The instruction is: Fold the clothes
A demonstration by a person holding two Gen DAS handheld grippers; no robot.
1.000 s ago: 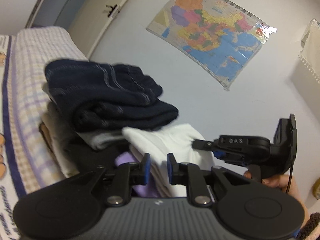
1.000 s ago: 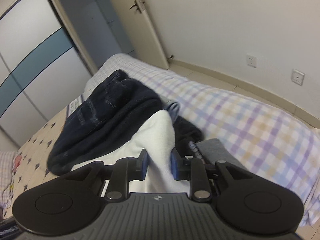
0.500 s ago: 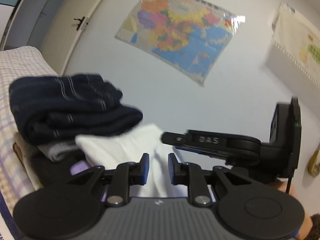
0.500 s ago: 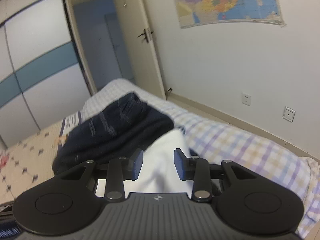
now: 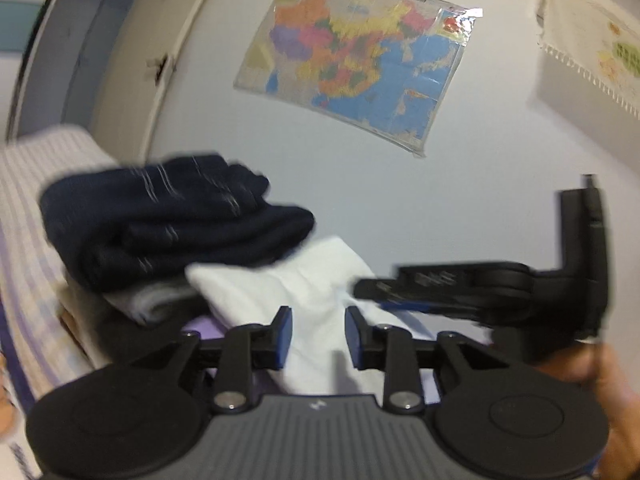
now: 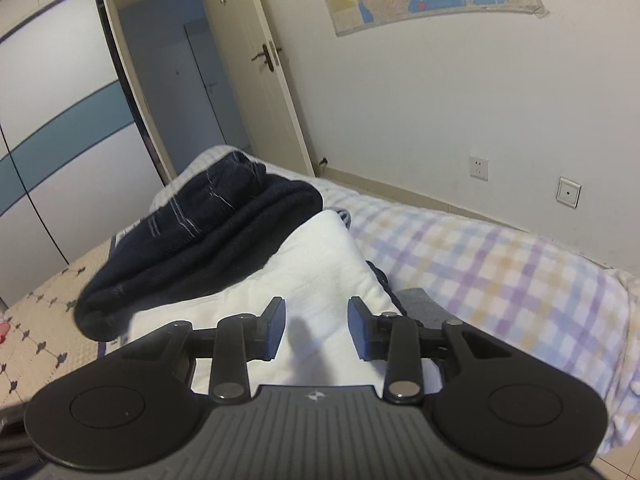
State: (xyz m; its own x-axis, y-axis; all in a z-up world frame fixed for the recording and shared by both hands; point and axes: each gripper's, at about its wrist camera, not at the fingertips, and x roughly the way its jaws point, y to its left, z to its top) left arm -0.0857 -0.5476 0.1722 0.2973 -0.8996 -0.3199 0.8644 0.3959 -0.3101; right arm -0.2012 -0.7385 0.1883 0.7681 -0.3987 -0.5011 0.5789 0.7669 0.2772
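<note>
Loosely folded white garment (image 6: 320, 264), left gripper (image 5: 318, 336) opening, right gripper (image 6: 316, 328) parted, both unpinched.

The left gripper (image 5: 318, 336) points slightly downward, its jaws opening, the blue pads (image 5: 283, 334) apart and pressing on nothing. The right gripper (image 6: 316, 330) tilts a little more steeply down, its pads (image 6: 276, 328) likewise spread and clear. In the left wrist view it lies side-on, gripped by a hand (image 5: 600, 372).
</note>
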